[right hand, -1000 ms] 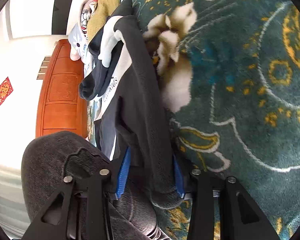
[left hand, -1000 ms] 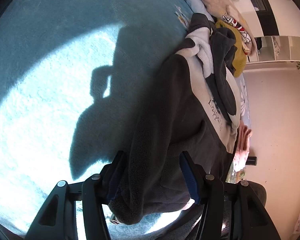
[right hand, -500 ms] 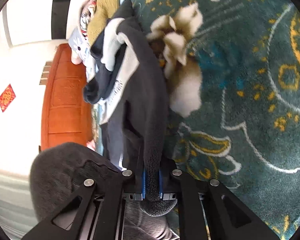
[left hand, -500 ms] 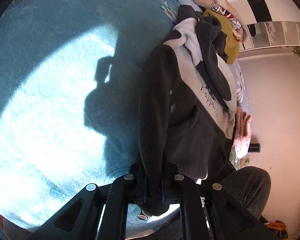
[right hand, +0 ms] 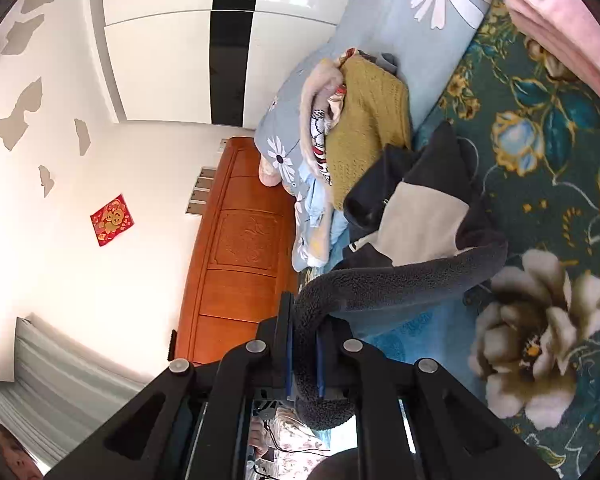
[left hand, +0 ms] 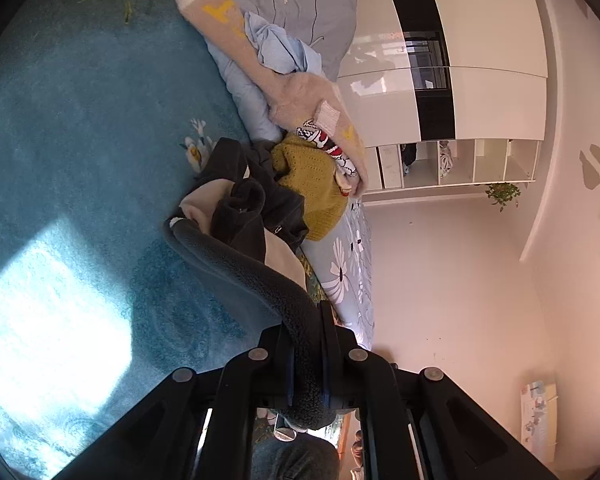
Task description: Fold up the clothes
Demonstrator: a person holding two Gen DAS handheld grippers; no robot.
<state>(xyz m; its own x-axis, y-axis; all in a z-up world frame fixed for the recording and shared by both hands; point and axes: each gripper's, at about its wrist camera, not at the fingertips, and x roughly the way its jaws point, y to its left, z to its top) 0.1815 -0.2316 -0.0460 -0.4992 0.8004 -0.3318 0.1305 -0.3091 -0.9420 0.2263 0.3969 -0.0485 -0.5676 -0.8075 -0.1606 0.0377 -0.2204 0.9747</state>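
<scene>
Left gripper [left hand: 308,354]: jaws clamped on the fleecy hem of the dark grey fleece top [left hand: 236,256].
Right gripper [right hand: 302,356]: pinched tight on the same hem [right hand: 400,276].
Fleece top: stretches ahead of both tools, lifted at the hem, its far end bunched on the teal floral blanket [left hand: 80,120].
Beyond the tools: mustard knit sweater [right hand: 368,140] touching the top, against a flowered pillow [right hand: 400,20].

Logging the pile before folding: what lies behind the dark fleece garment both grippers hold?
Directly behind the dark fleece garment sits a mustard knit sweater, then a beige garment and floral bedding. Whatever lies beneath that heap is covered.
</scene>
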